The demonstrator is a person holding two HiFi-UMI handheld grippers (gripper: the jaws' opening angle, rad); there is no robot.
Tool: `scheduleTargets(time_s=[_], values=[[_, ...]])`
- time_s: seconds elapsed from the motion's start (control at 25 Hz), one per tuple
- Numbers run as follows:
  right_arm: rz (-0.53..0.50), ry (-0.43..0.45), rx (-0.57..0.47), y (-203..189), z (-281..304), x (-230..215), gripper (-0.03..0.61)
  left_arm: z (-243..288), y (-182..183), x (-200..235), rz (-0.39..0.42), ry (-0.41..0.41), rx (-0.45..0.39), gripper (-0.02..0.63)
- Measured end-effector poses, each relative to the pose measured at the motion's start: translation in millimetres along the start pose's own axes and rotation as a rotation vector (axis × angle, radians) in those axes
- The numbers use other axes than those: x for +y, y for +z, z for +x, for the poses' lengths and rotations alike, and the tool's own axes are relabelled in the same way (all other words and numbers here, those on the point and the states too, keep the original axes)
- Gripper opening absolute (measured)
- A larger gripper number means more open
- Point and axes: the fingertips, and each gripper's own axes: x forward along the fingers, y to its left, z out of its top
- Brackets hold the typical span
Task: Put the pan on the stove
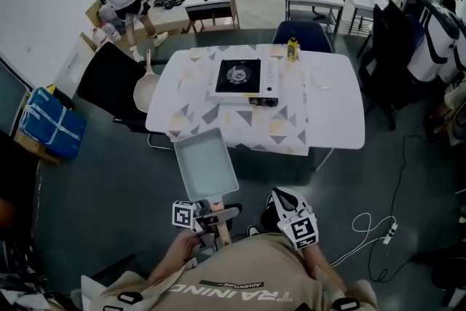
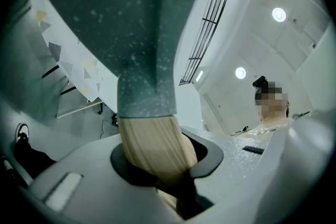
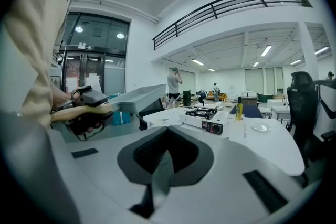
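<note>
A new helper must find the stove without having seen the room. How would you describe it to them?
Look for the white table partly covered by a triangle-patterned cloth. The stove lies on that cloth toward the far side. It is the only flat white box with a black round burner on top, unlike the yellow bottle and clear plate nearby.

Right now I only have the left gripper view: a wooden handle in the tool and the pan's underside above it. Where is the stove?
Observer: The stove sits on the white table, straight ahead of the pan. The pan's far end is about level with the table's near edge.
Operator: Is its top free?
Observer: Yes, in the head view nothing rests on it.
Operator: And the right tool?
Observer: The right tool is shut, with nothing in it.
</note>
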Motion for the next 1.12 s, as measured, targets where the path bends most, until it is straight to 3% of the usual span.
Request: scheduleTargets(time_s=[0.4, 0.8, 1.12], values=[[0.021, 0.074, -0.065, 26.8, 75.5, -66.8, 0.003, 28.3, 79.0, 26.7, 0.012, 0.039, -0.026, 0.091], [0.067, 0.1, -0.05, 15.4, 123.0, -147.1, 0.003, 60.5, 135.0, 55.9, -0.014, 0.073, -0.044, 0.091], [0.066, 0.13, -0.019, 17.1, 169.1, -167.8, 0.003, 59.7, 172.4, 74.0, -0.054, 0.091, -0.058, 0.091]])
